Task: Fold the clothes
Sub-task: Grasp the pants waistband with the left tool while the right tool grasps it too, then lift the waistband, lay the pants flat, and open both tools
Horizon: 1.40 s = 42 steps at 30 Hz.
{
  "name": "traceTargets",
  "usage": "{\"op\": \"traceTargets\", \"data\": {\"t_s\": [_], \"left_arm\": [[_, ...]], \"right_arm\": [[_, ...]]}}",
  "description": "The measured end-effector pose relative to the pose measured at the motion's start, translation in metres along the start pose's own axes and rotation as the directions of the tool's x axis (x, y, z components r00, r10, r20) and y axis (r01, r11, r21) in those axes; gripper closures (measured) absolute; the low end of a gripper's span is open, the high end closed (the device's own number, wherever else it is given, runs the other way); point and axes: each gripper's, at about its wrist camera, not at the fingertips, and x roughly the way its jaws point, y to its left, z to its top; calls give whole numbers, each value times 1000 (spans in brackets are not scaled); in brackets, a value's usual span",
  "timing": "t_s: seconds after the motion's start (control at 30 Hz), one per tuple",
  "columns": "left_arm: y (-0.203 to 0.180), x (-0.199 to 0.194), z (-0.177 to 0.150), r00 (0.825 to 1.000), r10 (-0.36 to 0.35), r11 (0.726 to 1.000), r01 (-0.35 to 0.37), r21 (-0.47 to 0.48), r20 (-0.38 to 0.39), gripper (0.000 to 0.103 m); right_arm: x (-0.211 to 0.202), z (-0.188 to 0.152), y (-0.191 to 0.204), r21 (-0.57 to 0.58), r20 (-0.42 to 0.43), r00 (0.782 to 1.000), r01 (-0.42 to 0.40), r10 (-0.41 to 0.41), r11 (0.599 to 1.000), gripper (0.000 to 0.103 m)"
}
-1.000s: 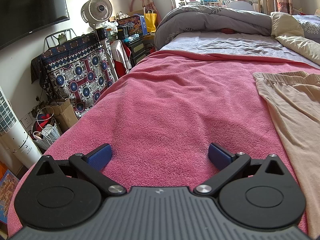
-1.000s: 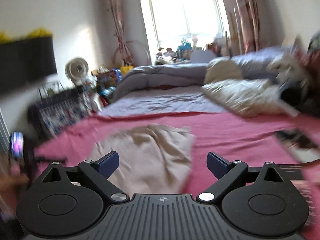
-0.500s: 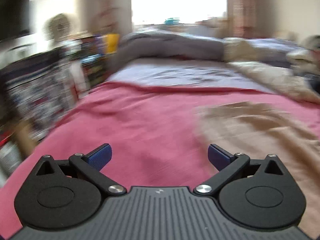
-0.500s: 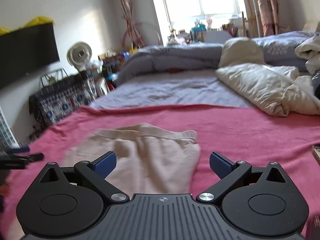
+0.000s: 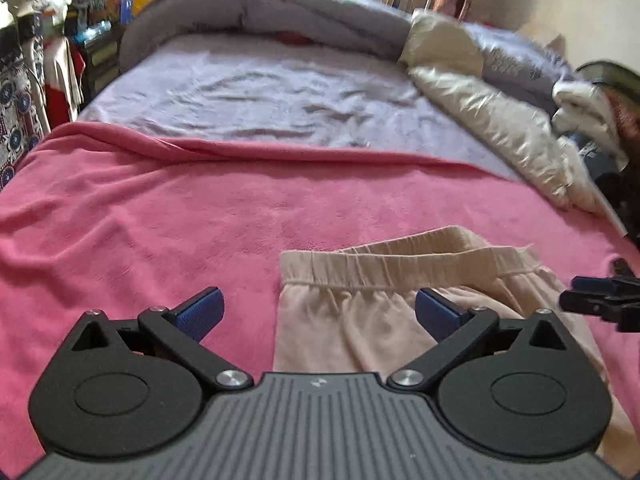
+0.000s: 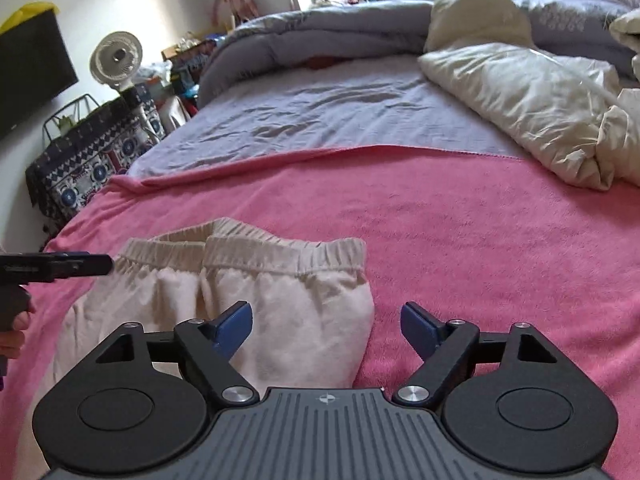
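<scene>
Beige shorts [image 6: 256,300] lie flat on the pink blanket [image 6: 480,240], waistband away, just ahead of both grippers. Left gripper [image 5: 318,312], spread and empty, straddles the waistband's left corner; right gripper [image 6: 326,326], likewise spread, hovers at its right corner, about equally near.

Two fisheye views, each low over a pink blanket [image 5: 160,208] on a bed, looking forward between open tongs toward a window end of the room. Left wrist view: close above the left corner of beige trousers [image 5: 384,312], right tongs [image 5: 596,300] entering from the right edge. Right wrist view: close above the trousers' right corner, left tongs [image 6: 60,266] entering from the left. Shared: waistband, blanket, grey duvet [image 6: 320,28], cream bedding [image 6: 532,100].
</scene>
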Motion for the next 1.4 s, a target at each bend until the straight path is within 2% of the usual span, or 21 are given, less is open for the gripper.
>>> {"op": "traceTargets", "data": {"t_s": [0.03, 0.07, 0.13, 0.23, 0.3, 0.33, 0.4, 0.43, 0.47, 0.5, 0.57, 0.63, 0.7, 0.87, 0.97, 1.03, 1.17, 1.23, 1.33, 1.4], "left_arm": [[0, 7, 3, 1000, -1, 1000, 1, -1, -23, 15], [0, 14, 4, 999, -8, 1000, 8, -8, -46, 27], [1, 24, 6, 997, -17, 1000, 16, -20, -76, 30], [2, 25, 7, 997, -40, 999, 37, -37, -70, 32], [6, 24, 10, 996, -55, 996, 51, -67, -71, 47], [8, 24, 11, 996, -53, 995, 46, -93, -72, 51], [14, 23, 11, 996, -54, 988, 43, -145, -72, 69], [17, 21, 10, 996, -54, 985, 42, -166, -72, 75], [19, 17, 9, 996, -55, 981, 42, -188, -69, 91], [20, 13, 8, 997, -52, 979, 38, -201, -65, 95], [18, 5, 7, 998, -27, 979, 15, -203, -56, 100], [10, -2, 9, 999, 10, 984, -18, -175, -45, 102], [1, -11, 12, 999, 31, 988, -35, -151, -26, 102], [-20, -56, 27, 997, 24, 991, -14, -134, 75, 103], [-27, -83, 35, 991, 23, 995, -9, -104, 132, 103], [-25, -92, 38, 989, 32, 995, -19, -94, 142, 103], [-17, -110, 48, 988, 13, 989, 10, -147, 155, 103], [-23, -133, 59, 978, 8, 990, 22, -142, 208, 103], [-31, -173, 80, 955, -8, 993, 43, -112, 296, 103], [-31, -186, 99, 947, -27, 996, 54, -74, 321, 103]], "right_arm": [[2, 4, -1, 2, -7, 1000, 5, -5, 1000, 21], [6, 9, -3, 5, -15, 1000, 12, -12, 1000, 23], [15, 17, -6, 10, -36, 999, 11, -11, 1000, 26], [30, 27, -5, -9, -73, 997, 2, -2, 1000, 27], [39, 31, -1, -40, -100, 995, -4, 0, 999, 29], [44, 32, 1, -47, -112, 994, -9, 3, 999, 33], [49, 32, 5, -49, -130, 991, -18, 12, 999, 37], [49, 32, 7, -45, -135, 991, -23, 17, 999, 44], [49, 33, 8, -39, -145, 989, -27, 21, 999, 50], [48, 33, 10, -31, -159, 987, -30, 25, 999, 53], [45, 37, 13, -27, -192, 981, -35, 29, 999, 79], [41, 42, 16, -19, -219, 975, -41, 36, 999, 86], [29, 49, 18, -5, -199, 980, -33, 32, 999, 89], [-29, 73, 34, -16, -38, 999, -11, 10, 1000, 90], [-71, 80, 52, -100, 59, 998, 11, -5, 995, 90], [-91, 82, 59, -152, 92, 995, 41, -27, 988, 90], [-124, 94, 64, -137, 128, 991, 48, -31, 989, 91], [-145, 105, 75, -151, 183, 983, 38, -10, 988, 91], [-184, 131, 95, -216, 295, 955, 31, 35, 976, 91], [-191, 152, 100, -260, 346, 937, 49, 46, 964, 91]]}}
